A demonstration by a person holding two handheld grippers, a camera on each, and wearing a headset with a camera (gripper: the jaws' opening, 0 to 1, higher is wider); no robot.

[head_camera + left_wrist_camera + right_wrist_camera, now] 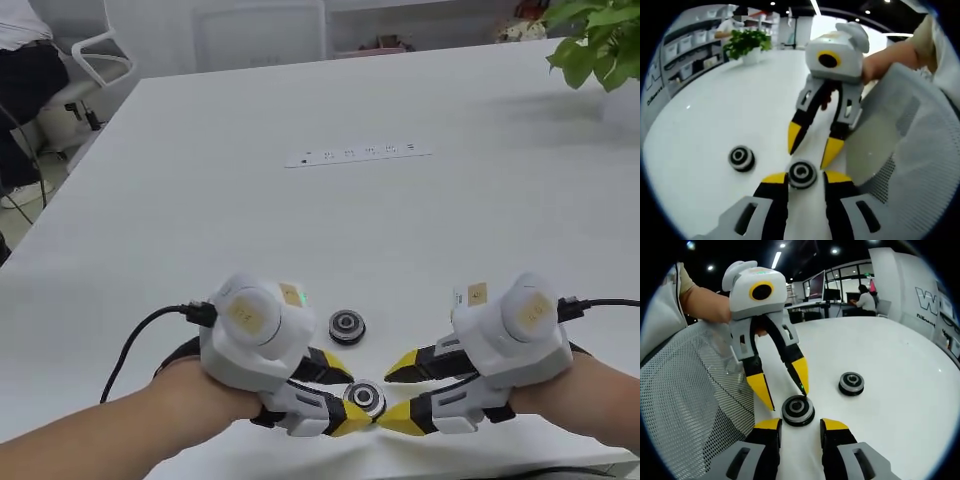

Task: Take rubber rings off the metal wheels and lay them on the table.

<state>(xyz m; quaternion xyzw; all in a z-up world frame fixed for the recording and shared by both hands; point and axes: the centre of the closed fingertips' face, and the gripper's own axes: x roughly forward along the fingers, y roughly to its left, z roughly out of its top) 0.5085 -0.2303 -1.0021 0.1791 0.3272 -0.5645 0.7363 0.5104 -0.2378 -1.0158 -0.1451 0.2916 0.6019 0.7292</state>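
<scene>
On the white counter (pixel 420 230), the left tongs (pixel 806 177) and right tongs (pixel 800 424) both gape, tips meeting around one ringed metal wheel (pixel 362 397) from opposite sides. A second wheel (pixel 347 326) lies just beyond that wheel.

Two wheels lie on the counter (pixel 200 200), close to its near edge; the near wheel (pixel 363 397) sits between the two grippers, which face each other tip to tip; the left gripper (pixel 348 398) comes in from the left with a jaw on either side of that wheel, and whether they touch it I cannot tell; the right gripper (pixel 396 392) comes in from the right, its jaws apart and just short of the wheel; the far wheel (pixel 347 326) lies just behind them, apart from both; a power strip (pixel 358 155) lies well behind, mid-counter; a plant (pixel 600 45) stands at the far right corner; a chair (pixel 100 55) stands beyond the far left corner.
</scene>
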